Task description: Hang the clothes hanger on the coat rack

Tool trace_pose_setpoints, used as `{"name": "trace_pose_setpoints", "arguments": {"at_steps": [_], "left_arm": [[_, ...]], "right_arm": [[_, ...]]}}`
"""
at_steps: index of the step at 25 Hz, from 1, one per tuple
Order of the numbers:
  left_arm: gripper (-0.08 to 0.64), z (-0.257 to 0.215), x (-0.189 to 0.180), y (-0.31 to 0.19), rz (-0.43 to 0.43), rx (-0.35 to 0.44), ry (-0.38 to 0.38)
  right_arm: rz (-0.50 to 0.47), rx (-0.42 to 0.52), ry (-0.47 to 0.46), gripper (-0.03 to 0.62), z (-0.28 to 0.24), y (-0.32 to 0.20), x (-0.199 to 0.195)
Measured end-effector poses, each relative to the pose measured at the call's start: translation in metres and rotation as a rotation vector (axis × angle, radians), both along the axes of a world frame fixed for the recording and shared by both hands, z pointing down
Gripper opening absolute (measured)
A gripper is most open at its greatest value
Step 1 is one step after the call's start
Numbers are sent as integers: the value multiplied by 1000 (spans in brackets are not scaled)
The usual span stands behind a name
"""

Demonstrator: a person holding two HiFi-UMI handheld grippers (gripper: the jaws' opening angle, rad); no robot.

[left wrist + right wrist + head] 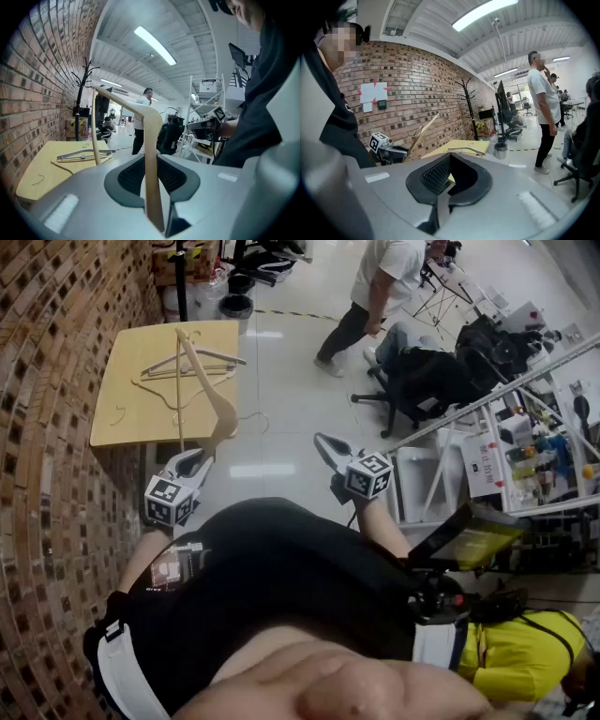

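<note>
While the left gripper (199,463) pinches one arm of the wooden hanger (217,399) near its lower end, the piece stands nearly upright in the air over the near edge of the table (122,423), with its bend at the top. In the left gripper view the pale wood (151,164) runs straight up between the two ribbed pads, which press on both flat faces. The right gripper (328,448) is off to the side, its jaws a little apart with nothing between them; a strip of table shows through the gap. The coat rack (82,89) stands by the brick wall beyond the far end of the table, well apart from the hanger. A grey hanger (192,362) and thin wire ones lie on the tabletop, untouched. Judgement: the hanger is likely light and rigid, so it should not flex, but the smooth wood could pivot in the pads because the grip sits far from the middle. A hold nearer the neck, just under the hook, would probably steady it for placing on a prong. The hook itself is too thin to place with certainty.
</note>
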State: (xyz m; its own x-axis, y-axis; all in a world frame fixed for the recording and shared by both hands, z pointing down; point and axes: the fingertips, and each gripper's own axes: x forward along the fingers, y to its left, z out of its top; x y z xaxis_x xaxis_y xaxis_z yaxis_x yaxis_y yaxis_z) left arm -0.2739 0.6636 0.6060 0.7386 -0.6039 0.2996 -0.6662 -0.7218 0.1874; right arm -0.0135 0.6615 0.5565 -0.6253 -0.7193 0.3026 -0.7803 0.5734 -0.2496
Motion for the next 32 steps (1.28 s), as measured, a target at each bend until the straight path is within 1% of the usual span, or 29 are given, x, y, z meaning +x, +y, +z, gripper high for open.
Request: {"name": "trace_pose_setpoints", "arguments": {"at_steps": [5, 10, 15, 21, 24, 27, 29, 32], "left_arm": [[78, -2, 21, -20, 6, 1, -5], [78, -9, 54, -45, -6, 31, -51], [78, -23, 111, -78, -63, 38, -45], [78, -45, 194, -121, -117, 57, -14], [78, -53, 230, -139, -117, 56, -4], [78, -55, 260, -154, -101, 49, -13], [78, -55, 273, -164, -89, 38, -19], [78, -52, 283, -188, -75, 26, -18]], "right_arm": [[13, -1, -16, 14, 4, -17, 24], [6, 4, -50, 14, 12, -41, 62], [-44, 20, -66, 14, 12, -81, 119], [-117, 78, -46, 14, -23, -145, 194], [-135, 104, -45, 14, -37, -169, 225], [-136, 108, -49, 14, -39, -186, 249], [-137, 102, -55, 14, -35, -193, 258], [-128, 83, -62, 14, -26, -210, 263]]}}
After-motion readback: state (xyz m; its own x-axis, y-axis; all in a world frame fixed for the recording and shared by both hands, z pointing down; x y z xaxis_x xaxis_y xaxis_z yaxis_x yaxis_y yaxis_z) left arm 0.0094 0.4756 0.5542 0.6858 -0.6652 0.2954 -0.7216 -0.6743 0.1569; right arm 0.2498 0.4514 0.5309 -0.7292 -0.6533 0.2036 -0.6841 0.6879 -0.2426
